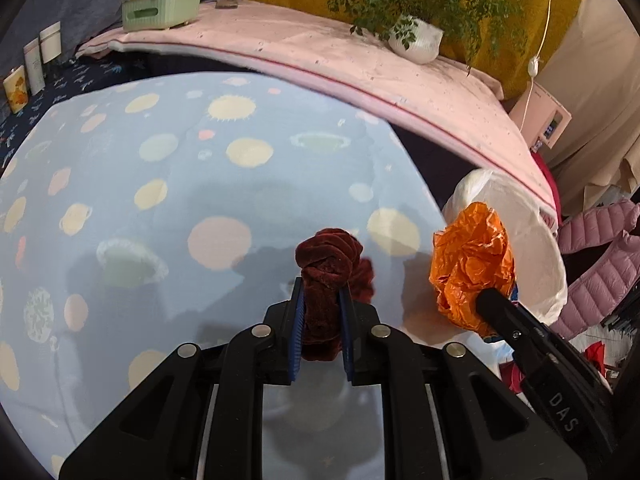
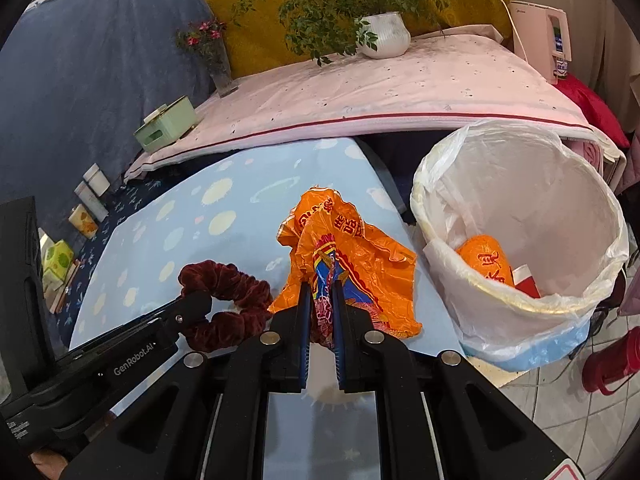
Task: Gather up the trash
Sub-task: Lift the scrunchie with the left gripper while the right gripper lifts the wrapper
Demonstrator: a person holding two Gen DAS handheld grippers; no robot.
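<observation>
My left gripper point(image 1: 322, 292) is shut on a dark red velvet scrunchie point(image 1: 330, 264), held just above the light blue planet-print cloth point(image 1: 160, 200). The scrunchie also shows in the right wrist view point(image 2: 224, 280), with the left gripper point(image 2: 196, 300) clamped on it. My right gripper point(image 2: 322, 280) is shut on a crumpled orange plastic wrapper point(image 2: 352, 256), also in the left wrist view point(image 1: 472, 264). A white-lined trash bin point(image 2: 532, 216) stands to the right, holding another orange wrapper point(image 2: 486, 258) and a red scrap.
A pink-covered bed point(image 2: 400, 84) lies behind the blue cloth, with a potted plant point(image 2: 384, 34), a green tissue box point(image 2: 166, 124) and a flower vase point(image 2: 220, 68). Small boxes point(image 2: 86, 208) stand at left. A red thermos point(image 2: 612, 364) stands on the tiled floor.
</observation>
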